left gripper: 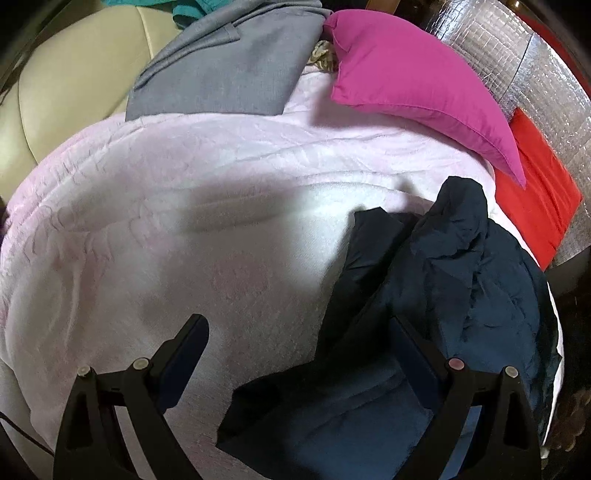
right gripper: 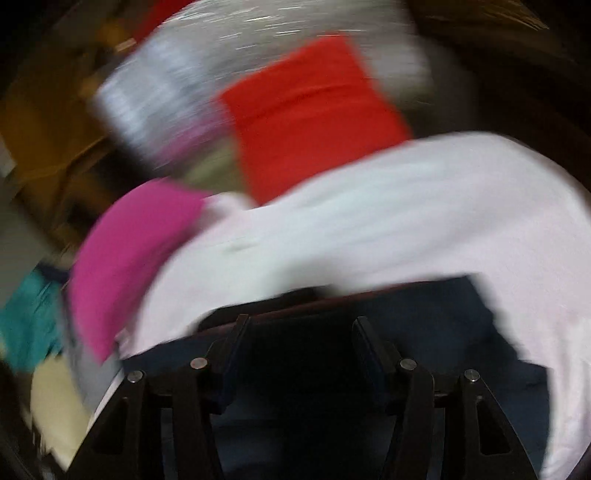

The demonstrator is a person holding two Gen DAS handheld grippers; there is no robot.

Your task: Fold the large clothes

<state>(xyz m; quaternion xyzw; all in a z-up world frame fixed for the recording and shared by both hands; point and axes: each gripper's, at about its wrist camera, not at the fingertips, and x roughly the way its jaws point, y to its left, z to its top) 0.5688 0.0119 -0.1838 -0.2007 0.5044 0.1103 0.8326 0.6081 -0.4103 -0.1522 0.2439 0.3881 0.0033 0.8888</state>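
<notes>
A dark navy padded jacket (left gripper: 461, 280) lies crumpled on a pale pink blanket (left gripper: 184, 221) at the lower right of the left wrist view. My left gripper (left gripper: 299, 332) hangs open and wide just above it. Its right finger is over the jacket and its left finger over bare blanket. The right wrist view is blurred. There my right gripper (right gripper: 301, 332) has its jaws partly apart low over the jacket (right gripper: 424, 314), and dark cloth fills the gap. Whether the pads press on the cloth is not visible. The blanket (right gripper: 406, 206) spreads beyond it.
A magenta pillow (left gripper: 417, 88) and a red cushion (left gripper: 535, 192) lie at the blanket's far right edge, against a silver foil sheet (left gripper: 517, 48). A folded grey garment (left gripper: 229, 70) and a teal one (left gripper: 192, 7) lie at the far side. A beige padded surface (left gripper: 74, 74) is at the left.
</notes>
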